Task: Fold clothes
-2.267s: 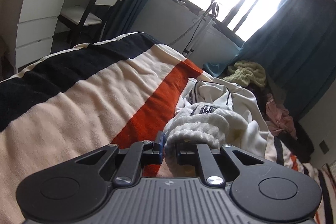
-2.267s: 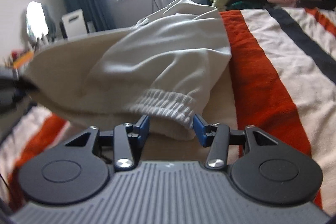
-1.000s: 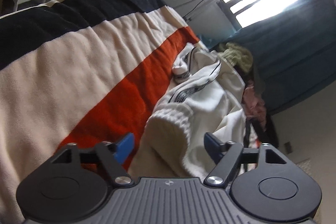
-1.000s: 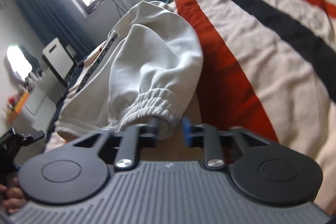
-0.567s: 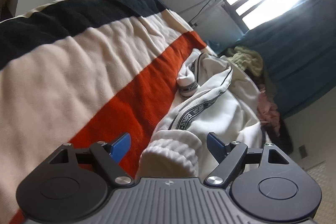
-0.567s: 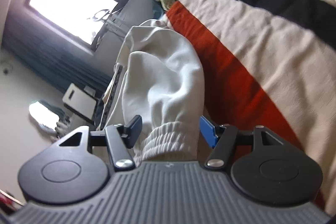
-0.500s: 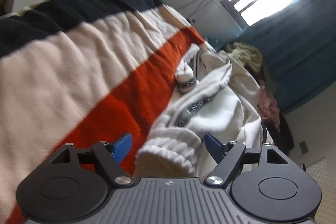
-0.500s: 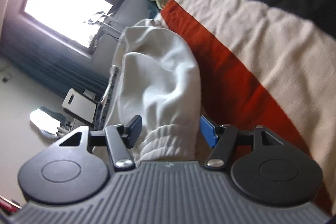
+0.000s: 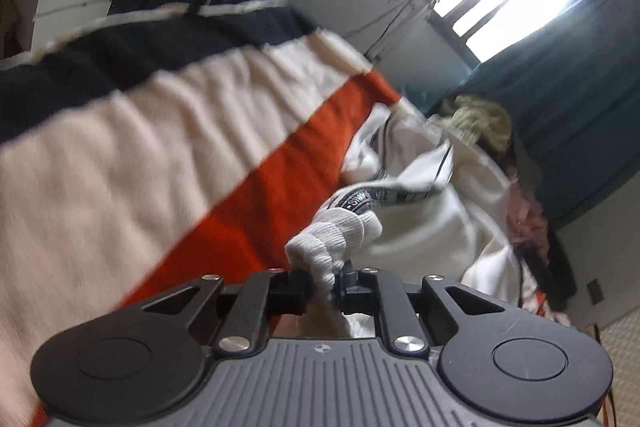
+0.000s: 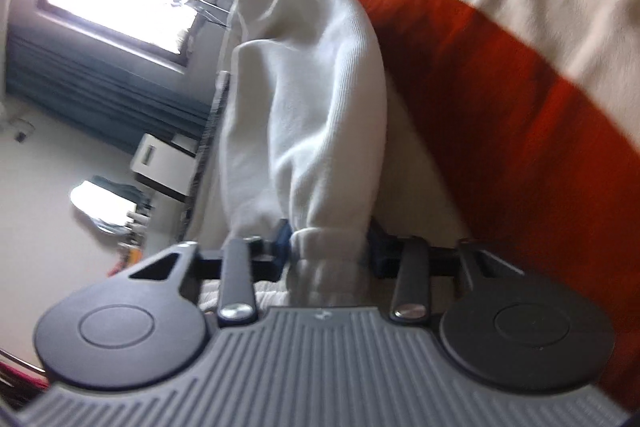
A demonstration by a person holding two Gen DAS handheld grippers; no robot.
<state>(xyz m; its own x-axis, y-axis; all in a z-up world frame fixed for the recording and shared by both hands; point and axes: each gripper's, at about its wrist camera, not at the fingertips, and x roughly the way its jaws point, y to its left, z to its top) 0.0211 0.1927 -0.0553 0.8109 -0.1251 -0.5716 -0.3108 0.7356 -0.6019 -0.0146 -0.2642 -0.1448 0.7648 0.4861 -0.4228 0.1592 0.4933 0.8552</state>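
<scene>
The left gripper has just been closing and now pinches one ribbed cuff of the white sweatshirt. The right gripper has likewise been closing, its jaws now clamped on the other cuff. The sweatshirt lies bunched on the striped blanket along its orange band, toward the far edge, with a clothes pile beyond.

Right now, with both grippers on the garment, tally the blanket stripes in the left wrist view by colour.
Stripes on the striped blanket, left wrist view:
Black stripe: 1
Cream stripe: 1
Orange stripe: 1
Total: 3
The white garment covers the blanket further right, so any stripes there are hidden.
</scene>
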